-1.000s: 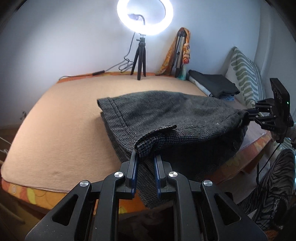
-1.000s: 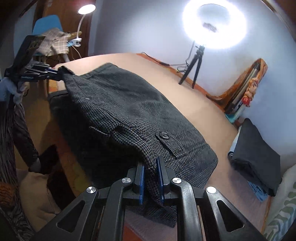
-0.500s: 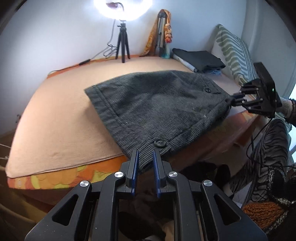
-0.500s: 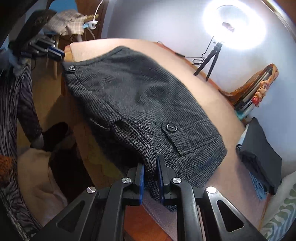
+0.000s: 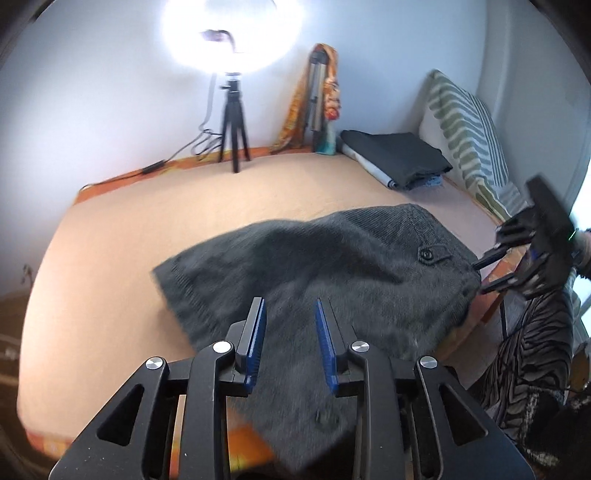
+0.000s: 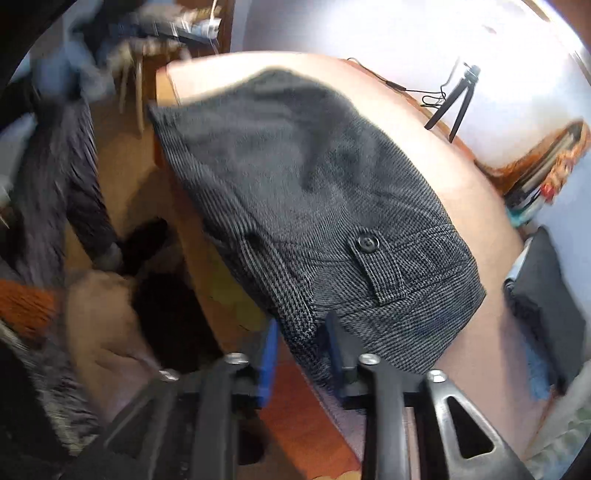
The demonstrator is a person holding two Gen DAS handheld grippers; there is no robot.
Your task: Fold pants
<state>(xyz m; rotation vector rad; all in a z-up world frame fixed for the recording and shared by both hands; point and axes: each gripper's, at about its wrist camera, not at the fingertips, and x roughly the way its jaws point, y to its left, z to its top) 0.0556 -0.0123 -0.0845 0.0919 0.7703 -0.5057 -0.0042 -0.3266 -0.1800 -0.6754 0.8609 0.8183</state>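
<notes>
— While the left gripper hangs over the near edge of the bed, how do its jaws stand?
— Apart and opening; the blue pads touch nothing, and the grey pants lie folded beneath them.
— And the right gripper?
— Opening too, with the pants' waistband corner between its jaws; I cannot tell whether a pad touches it.
— Where do the pants sit?
— On the peach bedspread, one edge hanging over the bed's side, buttoned pocket flap up. Behind stand a ring light on its tripod, dark folded clothes, and a striped pillow.
</notes>
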